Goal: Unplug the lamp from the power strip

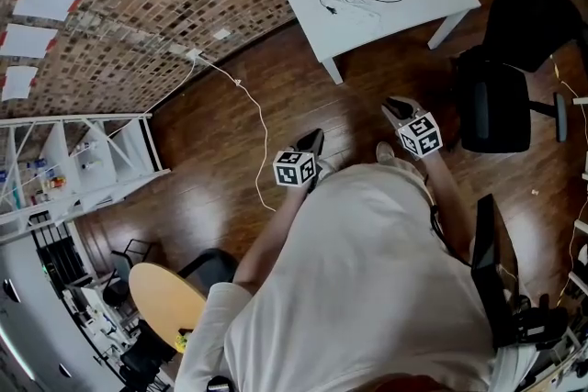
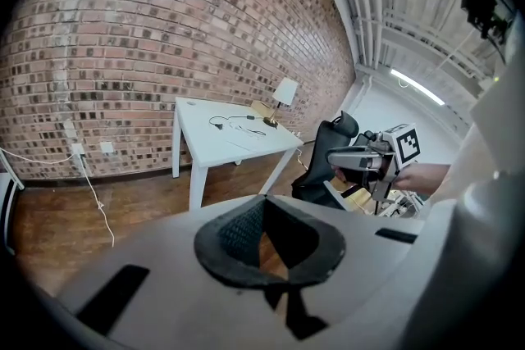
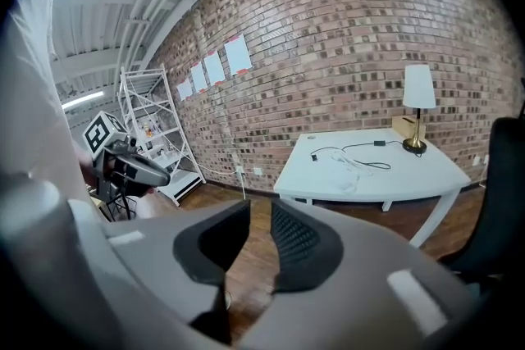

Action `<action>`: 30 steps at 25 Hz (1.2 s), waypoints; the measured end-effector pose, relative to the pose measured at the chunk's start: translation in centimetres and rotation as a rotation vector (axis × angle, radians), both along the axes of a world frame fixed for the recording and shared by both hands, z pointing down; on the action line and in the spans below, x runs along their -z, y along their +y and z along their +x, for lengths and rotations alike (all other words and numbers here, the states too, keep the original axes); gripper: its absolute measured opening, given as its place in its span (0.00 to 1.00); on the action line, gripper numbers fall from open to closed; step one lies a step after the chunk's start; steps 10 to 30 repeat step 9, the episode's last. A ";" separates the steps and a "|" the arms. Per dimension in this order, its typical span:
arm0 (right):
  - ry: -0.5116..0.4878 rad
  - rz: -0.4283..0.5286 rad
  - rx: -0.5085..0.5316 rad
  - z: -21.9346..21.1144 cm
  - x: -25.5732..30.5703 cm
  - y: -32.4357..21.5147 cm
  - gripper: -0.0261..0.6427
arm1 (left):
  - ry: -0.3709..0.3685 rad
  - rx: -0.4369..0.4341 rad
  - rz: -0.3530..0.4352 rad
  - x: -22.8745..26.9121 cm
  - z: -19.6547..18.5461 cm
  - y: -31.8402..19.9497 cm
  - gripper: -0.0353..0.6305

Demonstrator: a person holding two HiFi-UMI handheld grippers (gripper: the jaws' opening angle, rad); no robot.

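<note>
Both hang empty, well apart from the white counter (image 1: 404,14): left gripper (image 1: 315,137) fingers (image 2: 238,234) together, right gripper (image 1: 393,106) fingers (image 3: 295,238) narrowly apart. Yanking the thin cord (image 3: 353,145) could topple the lamp (image 3: 417,106).

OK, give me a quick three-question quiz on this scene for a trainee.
1. True or false: the lamp stands on the floor.
2. The left gripper has its jaws: A wide apart; B together; C clamped on a cable.
3. Fill in: in the head view, the black chair stands to the ___ of the white table.
Key: 1 false; 2 B; 3 right.
</note>
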State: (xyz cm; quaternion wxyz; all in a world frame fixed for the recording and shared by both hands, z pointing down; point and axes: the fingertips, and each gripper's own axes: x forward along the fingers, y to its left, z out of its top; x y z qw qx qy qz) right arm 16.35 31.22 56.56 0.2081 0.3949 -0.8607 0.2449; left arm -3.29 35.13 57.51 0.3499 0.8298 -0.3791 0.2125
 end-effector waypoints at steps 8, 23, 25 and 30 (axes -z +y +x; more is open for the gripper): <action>0.005 0.010 0.073 1.9 -0.3 0.1 0.11 | 0.021 0.046 -0.062 -0.9 3.5 0.3 0.06; 0.008 0.013 0.081 2.2 -0.4 0.1 0.11 | 0.028 0.052 -0.065 -0.9 4.0 0.2 0.06; 0.008 0.013 0.081 2.2 -0.4 0.1 0.11 | 0.028 0.052 -0.065 -0.9 4.0 0.2 0.06; 0.008 0.013 0.081 2.2 -0.4 0.1 0.11 | 0.028 0.052 -0.065 -0.9 4.0 0.2 0.06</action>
